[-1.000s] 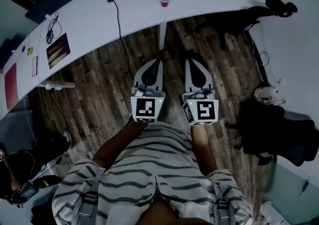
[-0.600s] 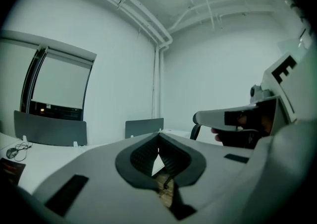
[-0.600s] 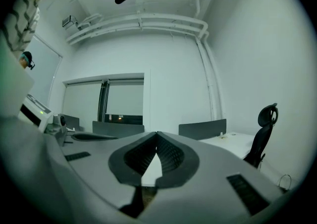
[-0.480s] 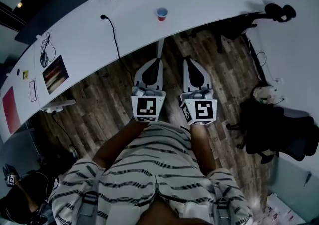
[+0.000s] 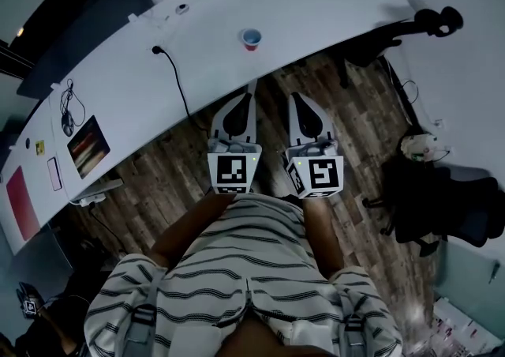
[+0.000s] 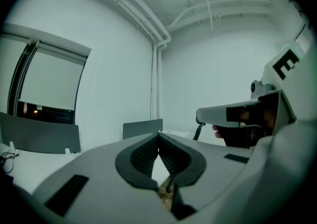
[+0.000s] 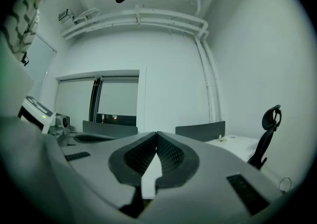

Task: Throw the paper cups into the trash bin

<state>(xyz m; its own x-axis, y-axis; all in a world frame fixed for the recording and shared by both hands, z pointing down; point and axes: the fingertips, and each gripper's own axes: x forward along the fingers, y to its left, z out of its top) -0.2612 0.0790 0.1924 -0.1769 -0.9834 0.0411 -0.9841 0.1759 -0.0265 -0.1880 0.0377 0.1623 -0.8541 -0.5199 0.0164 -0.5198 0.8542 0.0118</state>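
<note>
Plainly, nothing is in hand yet: the left gripper (image 6: 158,135) has its jaws pressed together with nothing between the ribbed pads, and the right gripper (image 7: 157,134) is likewise clenched on nothing. Both are held side by side just in front of the person's striped shirt (image 5: 245,268), over the wooden floor (image 5: 158,182). The only paper cup (image 5: 251,38) in sight is a small red one standing upright on the long white desk (image 5: 331,8), near its front edge and well apart from both grippers. No trash bin shows in any view. The cup will likely be very light, with thin walls that buckle under a hard squeeze and tip at a nudge. A gentle grip across the body just under the stiffer rolled rim, or one jaw inside and one outside the rim, looks safest. Whether it holds any liquid cannot be told.
</note>
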